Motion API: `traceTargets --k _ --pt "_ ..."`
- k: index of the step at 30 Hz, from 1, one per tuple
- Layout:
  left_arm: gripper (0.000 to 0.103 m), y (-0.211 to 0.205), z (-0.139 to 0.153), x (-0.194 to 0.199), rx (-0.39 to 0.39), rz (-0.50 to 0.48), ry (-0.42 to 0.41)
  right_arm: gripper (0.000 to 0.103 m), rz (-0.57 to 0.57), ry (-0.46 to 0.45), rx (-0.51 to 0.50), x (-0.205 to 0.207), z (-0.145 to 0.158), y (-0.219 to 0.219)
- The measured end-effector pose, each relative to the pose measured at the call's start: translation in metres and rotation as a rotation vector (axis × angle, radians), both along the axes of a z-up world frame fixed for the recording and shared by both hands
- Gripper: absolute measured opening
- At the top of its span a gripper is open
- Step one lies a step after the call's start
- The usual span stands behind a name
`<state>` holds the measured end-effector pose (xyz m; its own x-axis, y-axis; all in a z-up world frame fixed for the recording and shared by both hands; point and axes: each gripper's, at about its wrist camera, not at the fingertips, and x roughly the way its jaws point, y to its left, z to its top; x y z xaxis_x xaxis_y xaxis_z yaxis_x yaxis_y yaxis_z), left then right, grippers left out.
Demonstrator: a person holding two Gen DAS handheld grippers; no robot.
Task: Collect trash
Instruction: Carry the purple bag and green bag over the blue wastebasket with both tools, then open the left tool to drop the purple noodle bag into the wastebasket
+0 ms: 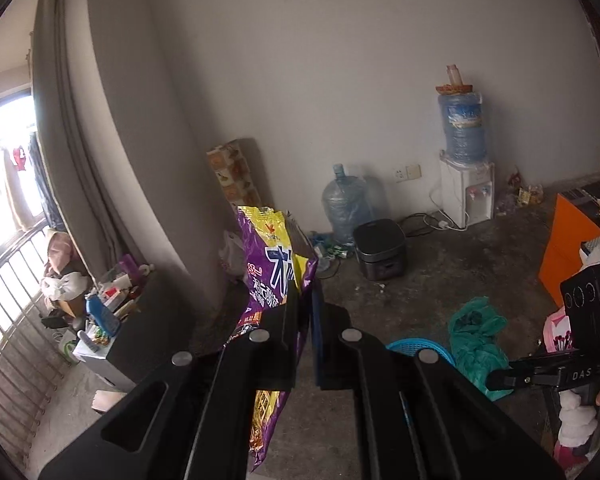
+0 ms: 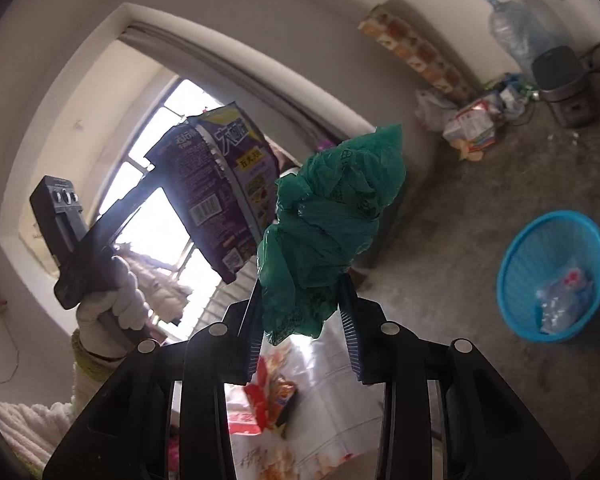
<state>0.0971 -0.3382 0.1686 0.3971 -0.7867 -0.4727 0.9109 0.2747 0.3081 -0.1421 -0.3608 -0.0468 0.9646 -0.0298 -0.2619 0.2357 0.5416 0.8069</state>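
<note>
Only right wrist cam shows basket w/ trash; left gripper pinches purple wrapper, right gripper green bag.

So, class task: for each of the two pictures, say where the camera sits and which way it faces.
Left wrist: sits on the left tongs, faces the far wall and water dispenser; its tongs clamp a purple snack bag.
Right wrist: sits on the right tongs, faces the window; its tongs grip a green plastic bag, and a gloved hand shows.
Shared: both bags, blue basket, rice cooker.
</note>
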Motion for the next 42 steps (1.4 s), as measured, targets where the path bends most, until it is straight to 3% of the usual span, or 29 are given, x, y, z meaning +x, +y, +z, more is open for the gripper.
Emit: traceTargets --k 3,11,19,25,26,27,29,35,38,42 --pt "0.005 -0.053 -0.035 0.002 0.090 -0.060 0.067 0.032 -0.105 0.110 0.039 -0.010 -0.026 -0.027" --pt "0.005 -0.162 -0.154 0.015 0.296 -0.107 0.338 0.033 -0.210 0.317 0.206 -0.009 -0.107 -0.063" --pt "0.005 -0.235 -0.273 0.016 0.476 -0.127 0.645 0.033 -0.257 0.397 0.264 -0.014 -0.125 -0.087" --pt "0.009 -0.257 -0.322 0.013 0.528 -0.063 0.659 0.033 -0.258 0.428 0.282 -0.021 -0.132 -0.086" --pt "0.018 -0.259 -0.328 0.012 0.531 -0.053 0.666 0.033 -0.259 0.433 0.284 -0.021 -0.133 -0.086" --pt "0.035 -0.260 -0.332 0.014 0.540 -0.042 0.671 0.033 -0.258 0.434 0.285 -0.020 -0.135 -0.086" --pt "0.049 -0.263 -0.337 0.014 0.538 -0.026 0.680 0.033 -0.253 0.435 0.288 -0.020 -0.135 -0.085" --pt "0.053 -0.254 -0.315 0.023 0.511 -0.025 0.695 0.033 -0.249 0.437 0.270 -0.019 -0.132 -0.084" --pt "0.053 -0.243 -0.277 0.025 0.478 -0.056 0.653 0.033 -0.234 0.446 0.274 -0.012 -0.132 -0.086" --pt "0.056 -0.220 -0.209 0.030 0.445 -0.077 0.523 0.034 -0.192 0.455 0.300 0.014 -0.134 -0.099"
